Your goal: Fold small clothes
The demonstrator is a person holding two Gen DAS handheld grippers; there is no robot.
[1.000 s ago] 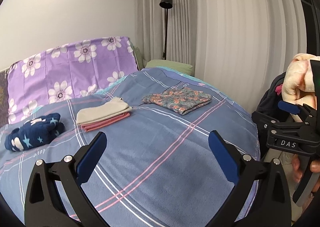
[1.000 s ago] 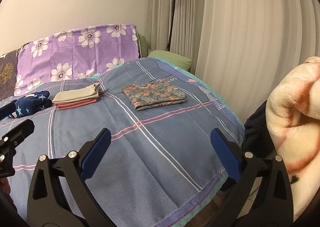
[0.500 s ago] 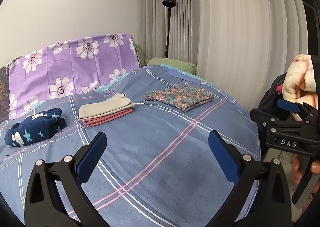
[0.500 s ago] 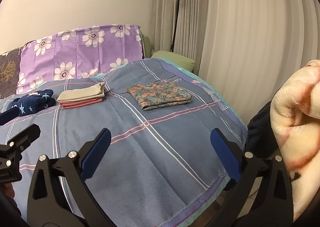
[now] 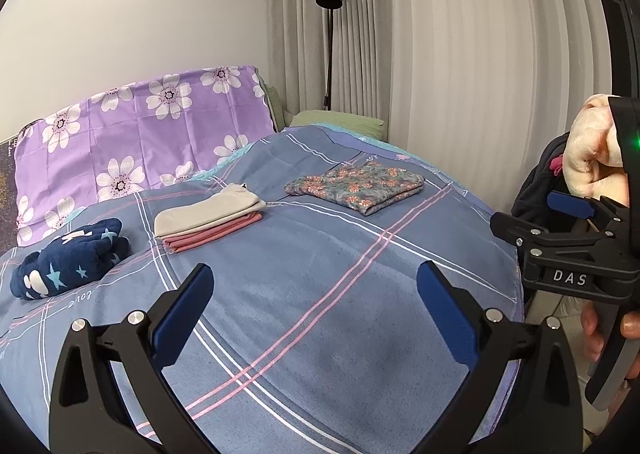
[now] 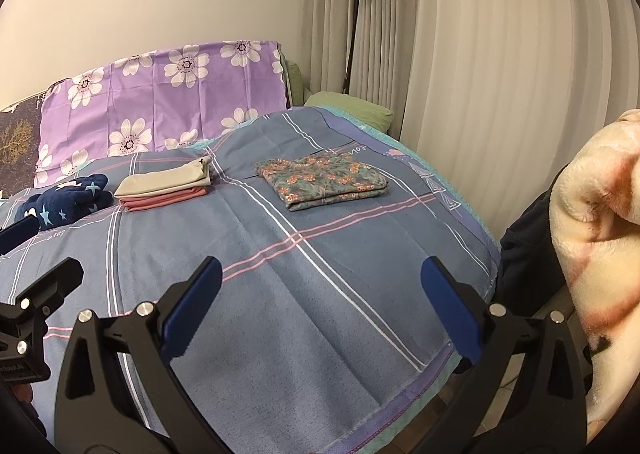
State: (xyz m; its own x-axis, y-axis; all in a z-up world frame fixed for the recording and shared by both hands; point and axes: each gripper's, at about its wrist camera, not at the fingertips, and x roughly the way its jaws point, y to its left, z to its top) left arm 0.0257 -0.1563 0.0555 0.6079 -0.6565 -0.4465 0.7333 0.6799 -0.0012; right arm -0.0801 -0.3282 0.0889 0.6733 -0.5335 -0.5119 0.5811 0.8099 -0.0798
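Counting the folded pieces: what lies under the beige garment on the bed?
Under the beige garment lies a folded pink garment, its edges showing beneath. Both rest on the blue plaid bedspread. Whether anything lies between them is hidden.

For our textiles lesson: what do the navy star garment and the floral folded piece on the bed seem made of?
Navy star garment: probably plush fleece, since it looks thick, fuzzy and matte and lies in a bulky bundle.
Floral folded piece: probably thin woven cotton or similar, since it lies flat with crisp edges and a smooth printed surface.
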